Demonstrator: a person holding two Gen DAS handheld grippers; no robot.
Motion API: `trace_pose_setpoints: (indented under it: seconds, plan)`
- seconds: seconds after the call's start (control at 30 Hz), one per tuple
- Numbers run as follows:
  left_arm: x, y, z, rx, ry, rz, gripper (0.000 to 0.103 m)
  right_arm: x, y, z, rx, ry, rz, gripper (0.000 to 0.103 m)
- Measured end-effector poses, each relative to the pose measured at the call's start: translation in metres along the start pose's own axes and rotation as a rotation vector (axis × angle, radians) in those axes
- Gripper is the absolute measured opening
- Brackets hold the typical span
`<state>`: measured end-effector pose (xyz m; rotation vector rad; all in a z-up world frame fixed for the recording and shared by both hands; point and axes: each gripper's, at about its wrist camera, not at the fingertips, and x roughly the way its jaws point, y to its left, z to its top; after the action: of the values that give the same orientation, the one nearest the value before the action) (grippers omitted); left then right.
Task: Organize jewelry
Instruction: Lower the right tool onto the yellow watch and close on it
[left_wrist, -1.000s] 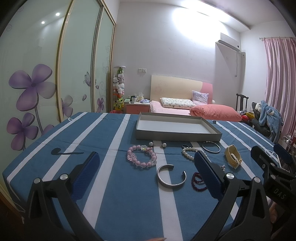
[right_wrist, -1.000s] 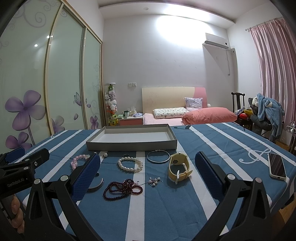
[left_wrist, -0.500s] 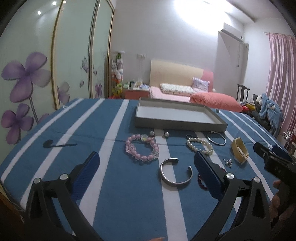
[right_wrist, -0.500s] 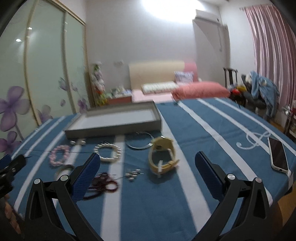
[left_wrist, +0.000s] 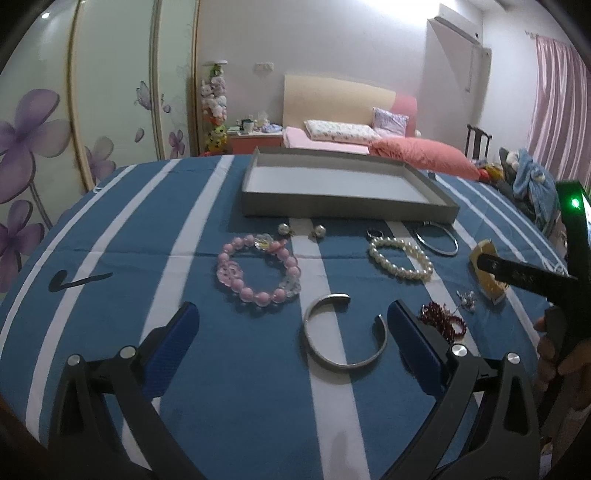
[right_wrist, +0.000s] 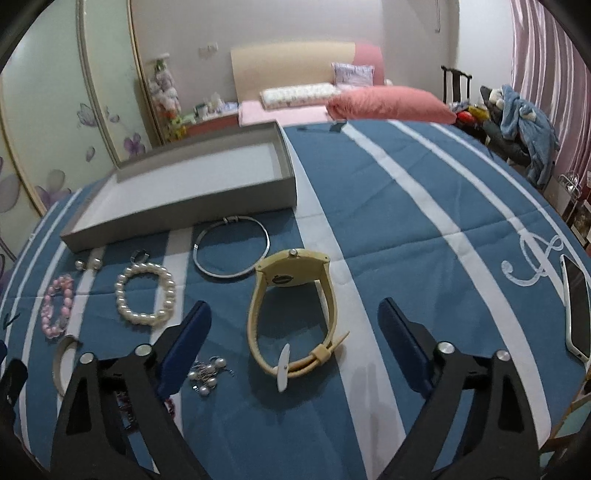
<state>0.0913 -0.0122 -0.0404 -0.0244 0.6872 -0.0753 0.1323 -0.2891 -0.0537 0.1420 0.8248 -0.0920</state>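
A grey empty tray (left_wrist: 343, 214) (right_wrist: 192, 214) sits at the back of the blue striped cloth. In front of it lie a pink bead bracelet (left_wrist: 258, 273), a silver cuff (left_wrist: 345, 339), a pearl bracelet (left_wrist: 400, 258) (right_wrist: 144, 293), a thin silver bangle (right_wrist: 231, 251), a dark red bead bracelet (left_wrist: 441, 319), pearl earrings (right_wrist: 207, 374) and a yellow watch (right_wrist: 293, 314). My left gripper (left_wrist: 291, 328) is open above the silver cuff. My right gripper (right_wrist: 293, 325) is open, with the yellow watch between its fingers, not touching.
A white phone (right_wrist: 576, 302) lies near the table's right edge. Two small round studs (left_wrist: 301, 230) and a ring (left_wrist: 375, 233) lie just before the tray. A bed with pink pillows (left_wrist: 421, 158) and a chair with clothes (right_wrist: 524, 122) stand behind the table.
Both grippers have tilted down and moved closer to the table. The right one has come forward over the yellow watch. The left one now frames the silver cuff.
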Motion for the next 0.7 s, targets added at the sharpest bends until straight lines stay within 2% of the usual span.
trace_pose_setpoints:
  seconds: [0.07,0.13,0.17,0.2,0.43,0.7]
  plan:
    - [0.006,-0.004,-0.001,0.015,0.025,-0.01,0.099,0.005,0.001,-0.001,-0.007,0.023,-0.003,0.077]
    - [0.009,-0.009,-0.002,0.04,0.039,-0.019,0.098,0.008,0.001,-0.005,-0.009,0.055,-0.01,0.055]
    - [0.01,-0.012,-0.003,0.058,0.043,-0.02,0.097,0.005,0.0,-0.006,-0.003,0.048,-0.002,0.053]
    - [0.011,-0.014,-0.003,0.075,0.047,-0.02,0.096,0.006,0.001,-0.006,0.001,0.045,0.001,0.043]
    - [0.025,-0.027,-0.011,0.179,0.108,-0.037,0.09,0.002,-0.005,-0.007,0.024,0.045,0.032,0.042]
    - [0.044,-0.029,-0.011,0.185,0.181,-0.062,0.085,0.005,-0.008,0.001,0.04,0.049,0.049,0.042]
